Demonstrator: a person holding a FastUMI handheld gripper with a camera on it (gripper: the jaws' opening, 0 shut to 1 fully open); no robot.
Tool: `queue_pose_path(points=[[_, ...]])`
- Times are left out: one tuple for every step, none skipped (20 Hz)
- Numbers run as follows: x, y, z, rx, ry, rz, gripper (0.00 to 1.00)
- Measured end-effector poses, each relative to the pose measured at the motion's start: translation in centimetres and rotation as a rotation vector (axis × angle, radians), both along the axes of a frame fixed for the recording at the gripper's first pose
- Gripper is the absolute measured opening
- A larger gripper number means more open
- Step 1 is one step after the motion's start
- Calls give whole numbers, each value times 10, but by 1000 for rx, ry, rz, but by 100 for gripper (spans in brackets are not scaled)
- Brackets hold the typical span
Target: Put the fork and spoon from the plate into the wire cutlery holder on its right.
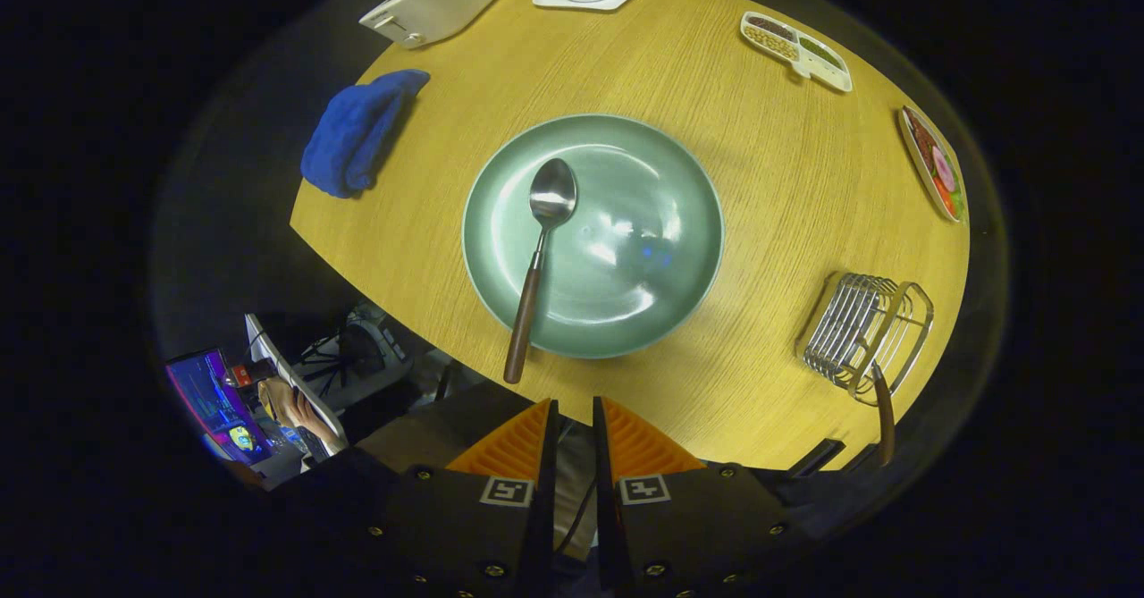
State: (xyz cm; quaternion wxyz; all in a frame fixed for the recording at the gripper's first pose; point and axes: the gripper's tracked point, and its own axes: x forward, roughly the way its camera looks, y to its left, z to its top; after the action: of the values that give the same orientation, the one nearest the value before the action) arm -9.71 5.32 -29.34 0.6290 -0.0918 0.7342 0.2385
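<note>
Above the table edge, hand-held gripper [572, 415] slightly parted, holding nothing, spoon [539, 258] on plate [661, 312] beyond

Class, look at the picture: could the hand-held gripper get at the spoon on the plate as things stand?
Probably yes. The hand-held gripper holds nothing, and the spoon lies uncovered ahead of its fingers, its handle jutting over the plate rim towards them.

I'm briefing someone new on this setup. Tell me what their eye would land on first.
The green plate at the middle of the round wooden table stands out first, with a wood-handled spoon lying across its rim, just beyond the gripper, whose fingers stand slightly apart, holding nothing. To the plate's right, the wire cutlery holder already has a wooden handle sticking out.
</note>
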Motion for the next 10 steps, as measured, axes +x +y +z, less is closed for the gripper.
queue_pose_path(points=[[0, 3, -1, 0, 2, 6, 21], [0, 7, -4, 0, 3, 9, 21], [0, 11, -6, 4, 6, 13, 21], [-1, 15, -8, 5, 9, 15, 21], [0, 20, -10, 12, 9, 13, 21], [0, 25, -13, 18, 11, 11, 21], [1, 32, -17, 22, 12, 4, 21], [2, 37, -20, 26, 14, 1, 21], [3, 42, -26, 26, 15, -4, 21], [8, 45, -27, 26, 15, -11, 21]])
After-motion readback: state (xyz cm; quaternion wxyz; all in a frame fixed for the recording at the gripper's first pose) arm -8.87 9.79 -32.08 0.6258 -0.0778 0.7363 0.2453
